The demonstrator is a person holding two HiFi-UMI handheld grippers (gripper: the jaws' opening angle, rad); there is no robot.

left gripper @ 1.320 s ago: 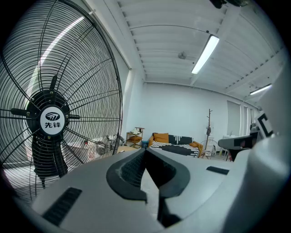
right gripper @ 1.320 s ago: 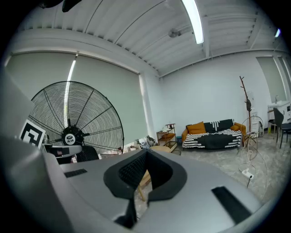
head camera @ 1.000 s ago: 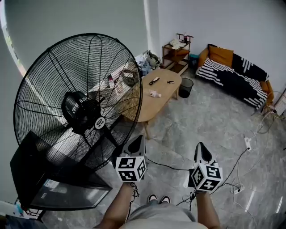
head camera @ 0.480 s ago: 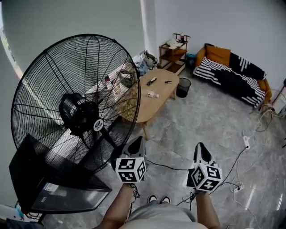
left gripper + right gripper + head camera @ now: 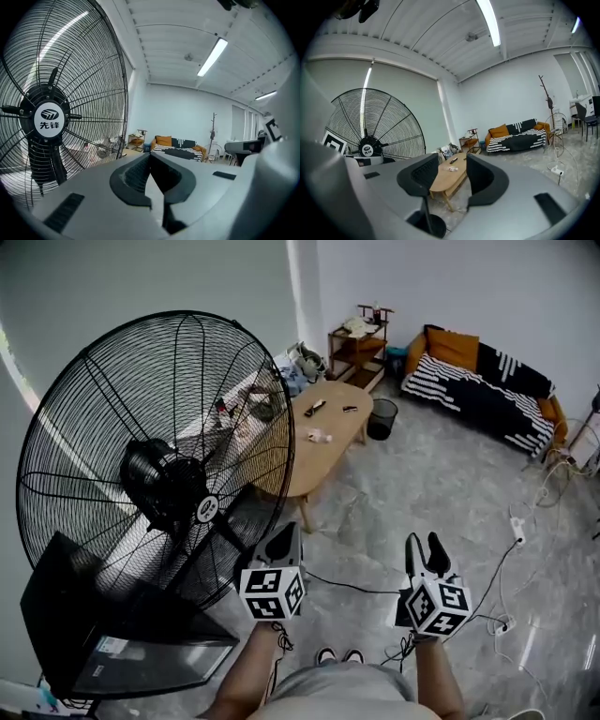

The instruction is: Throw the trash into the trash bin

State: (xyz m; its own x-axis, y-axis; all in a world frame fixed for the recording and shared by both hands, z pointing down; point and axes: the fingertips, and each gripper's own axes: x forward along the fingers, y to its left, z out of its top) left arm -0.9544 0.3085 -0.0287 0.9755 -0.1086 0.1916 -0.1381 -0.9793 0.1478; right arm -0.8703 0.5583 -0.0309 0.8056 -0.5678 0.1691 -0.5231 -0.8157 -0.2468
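The left tongs (image 5: pixel 290 530) are pressed together with nothing in them, as the left gripper view (image 5: pixel 150 155) shows. The right tongs (image 5: pixel 423 542) stand apart and have just been opening. Nothing lies between their pads in the right gripper view (image 5: pixel 451 159), only the room beyond. Both are held out level over the floor (image 5: pixel 422 493), side by side, well short of the table (image 5: pixel 309 465).

A crumpled white scrap (image 5: pixel 322 436) lies near the middle of the wooden table, and also shows between the right jaws, far off (image 5: pixel 450 169). Two small dark things (image 5: pixel 316 409) lie toward the table's far end. The trash bin (image 5: pixel 382 418), black and open-topped, stands on the floor just beside that far end. A large black fan (image 5: pixel 159 456) stands close on the left. A striped sofa (image 5: pixel 478 385) sits against the far wall.
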